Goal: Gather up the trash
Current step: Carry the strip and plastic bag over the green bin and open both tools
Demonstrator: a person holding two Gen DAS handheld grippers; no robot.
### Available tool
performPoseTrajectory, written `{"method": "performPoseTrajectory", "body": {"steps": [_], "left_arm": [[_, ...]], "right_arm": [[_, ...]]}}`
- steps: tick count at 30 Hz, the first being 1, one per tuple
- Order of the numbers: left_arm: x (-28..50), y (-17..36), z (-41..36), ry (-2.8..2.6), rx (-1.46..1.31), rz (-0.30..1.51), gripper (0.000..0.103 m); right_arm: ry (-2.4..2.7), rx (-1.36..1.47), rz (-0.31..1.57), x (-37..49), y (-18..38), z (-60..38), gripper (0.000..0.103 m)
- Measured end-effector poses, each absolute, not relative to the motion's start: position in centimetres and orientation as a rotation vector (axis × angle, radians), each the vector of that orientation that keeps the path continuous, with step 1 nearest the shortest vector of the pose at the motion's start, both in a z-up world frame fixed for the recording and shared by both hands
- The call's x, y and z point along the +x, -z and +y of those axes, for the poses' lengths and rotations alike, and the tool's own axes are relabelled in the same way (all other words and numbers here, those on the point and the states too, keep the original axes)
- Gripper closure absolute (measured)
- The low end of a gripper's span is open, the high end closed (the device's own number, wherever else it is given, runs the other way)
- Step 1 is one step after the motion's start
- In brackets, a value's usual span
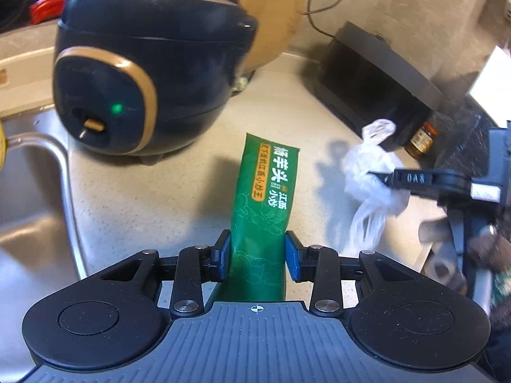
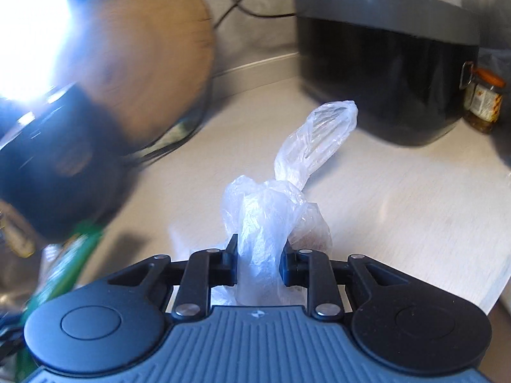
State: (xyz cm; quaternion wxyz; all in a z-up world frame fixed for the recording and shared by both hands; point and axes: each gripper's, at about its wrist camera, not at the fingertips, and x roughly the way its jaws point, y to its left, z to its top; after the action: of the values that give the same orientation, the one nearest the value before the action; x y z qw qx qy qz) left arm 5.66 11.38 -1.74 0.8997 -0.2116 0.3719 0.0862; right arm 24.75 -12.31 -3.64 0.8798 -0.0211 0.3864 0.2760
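My left gripper [image 1: 257, 250] is shut on a green snack wrapper [image 1: 266, 191] with yellow and white print, held above the pale countertop [image 1: 159, 198]. My right gripper [image 2: 258, 260] is shut on a crumpled clear plastic bag [image 2: 287, 191], held above the counter. In the left wrist view the right gripper [image 1: 383, 177] shows at the right edge with the plastic bag [image 1: 367, 178] hanging from it. The green wrapper [image 2: 67, 261] shows blurred at the lower left of the right wrist view.
A dark blue rice cooker [image 1: 143, 70] with gold trim stands on the counter beside a steel sink [image 1: 28, 210]. A round wooden board [image 2: 143, 60] leans on the wall. A black and grey appliance [image 2: 383, 63] and a jar [image 2: 484, 102] stand at the right.
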Motion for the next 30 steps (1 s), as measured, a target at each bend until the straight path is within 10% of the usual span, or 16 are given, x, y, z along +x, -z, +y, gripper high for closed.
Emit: {"method": "performPoseTrajectory", "body": {"steps": [30], "left_arm": [[12.2,1.9,-4.8,0.462,-0.122,0.862,0.064]], "right_arm": [[-0.107,0.210,0.713,12.2,2.1,-29.2,0.080]]}}
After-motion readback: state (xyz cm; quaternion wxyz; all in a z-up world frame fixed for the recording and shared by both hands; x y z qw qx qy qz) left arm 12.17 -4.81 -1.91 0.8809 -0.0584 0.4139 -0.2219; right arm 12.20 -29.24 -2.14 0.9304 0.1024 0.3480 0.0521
